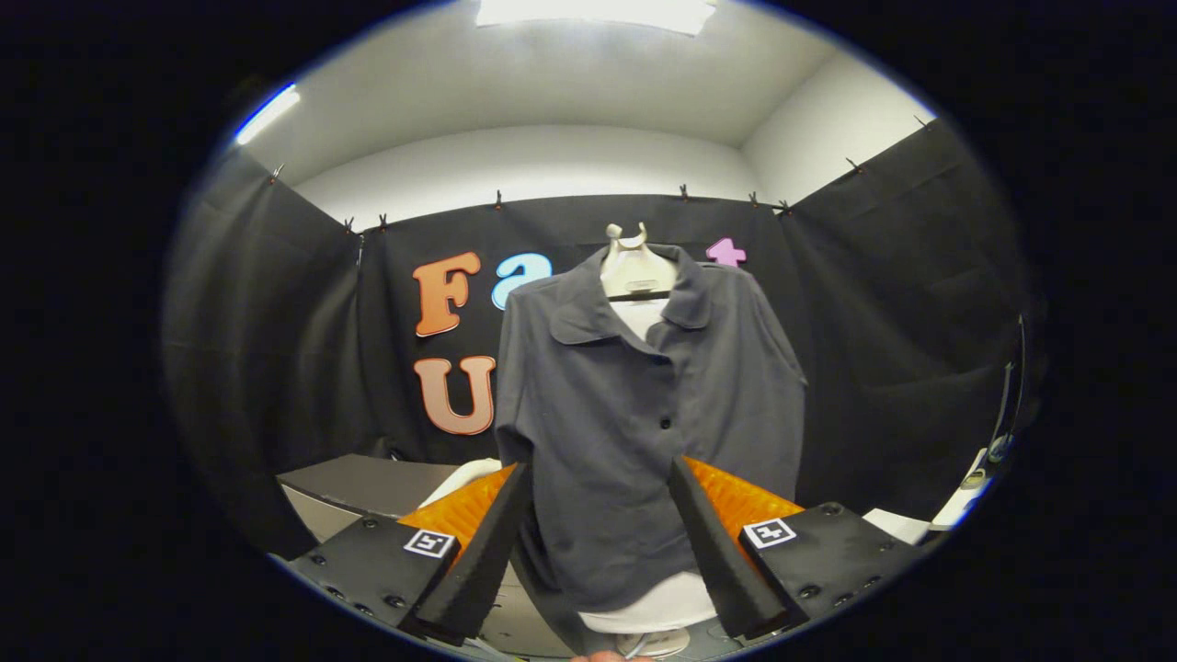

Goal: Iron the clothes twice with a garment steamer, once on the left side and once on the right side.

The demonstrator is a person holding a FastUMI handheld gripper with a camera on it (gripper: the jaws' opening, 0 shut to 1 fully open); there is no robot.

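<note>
- The tool (599,478) is standing released, its two black fingers (478,561) spread wide apart with nothing pressed between them.
- Orange ribbed panels (736,496) are showing on the outer side of each finger, and black mounting blocks carrying small square markers (769,531) are sitting behind them.
- The clothes, a dark grey button-up shirt (634,414), are hanging upright beyond the fingers, and the shirt's lower half is appearing in the gap between the two fingertips.
- The shirt is draped over a pale form or hanger (633,267) whose rounded top is poking out above the open collar; a white layer is showing inside the neckline.
- Two dark buttons are showing down the shirt's front placket, and both sleeves are hanging down at the sides.
- Below the shirt's hem, a white rounded shape (657,607) is showing, just ahead of the fingers; what it is cannot be told.
- A grey surface (359,483) is lying beyond the left finger, near the shirt's left sleeve, with a white rounded object partly hidden behind that finger.
- White items (956,501) are resting well off past the right finger, too small and distorted to identify.
- The garment steamer cannot be made out with any certainty among these shapes.
- Black cloth is forming the booth's wall behind the shirt, clipped along its top edge, with a white ceiling and a bright light panel (598,11) above.
</note>
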